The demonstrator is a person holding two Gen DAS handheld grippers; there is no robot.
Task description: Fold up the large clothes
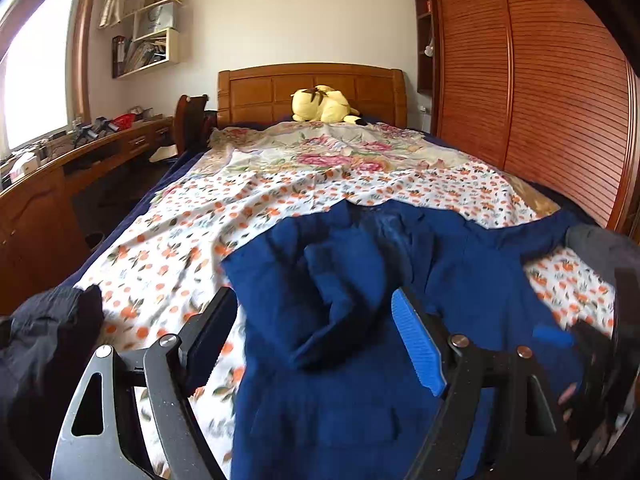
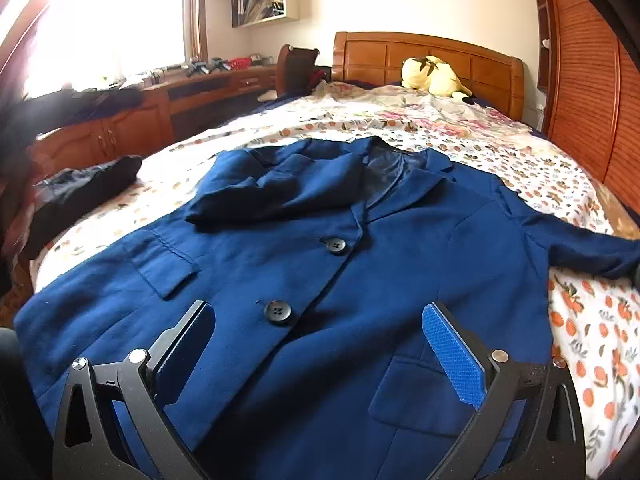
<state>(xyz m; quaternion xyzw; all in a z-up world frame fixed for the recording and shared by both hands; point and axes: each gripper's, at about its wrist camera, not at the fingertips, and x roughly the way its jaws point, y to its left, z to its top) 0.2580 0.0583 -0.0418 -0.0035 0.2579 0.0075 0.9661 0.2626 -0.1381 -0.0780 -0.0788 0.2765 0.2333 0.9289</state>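
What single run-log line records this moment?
stage: folding begun | navy blue two-button blazer: face-up on floral bedsheet, one sleeve folded over chest | left gripper: open | right gripper: open

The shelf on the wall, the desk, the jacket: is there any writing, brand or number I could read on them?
None can be read.
shelf: books and a paper bag, any print too small and blurred.
desk: clutter on top, any labels too blurred.
jacket: plain blue, two black buttons, no tag showing.

Open floral sheet (image 2: 592,312) right of blue jacket (image 2: 304,280); left side blocked by dark garment (image 2: 92,184).
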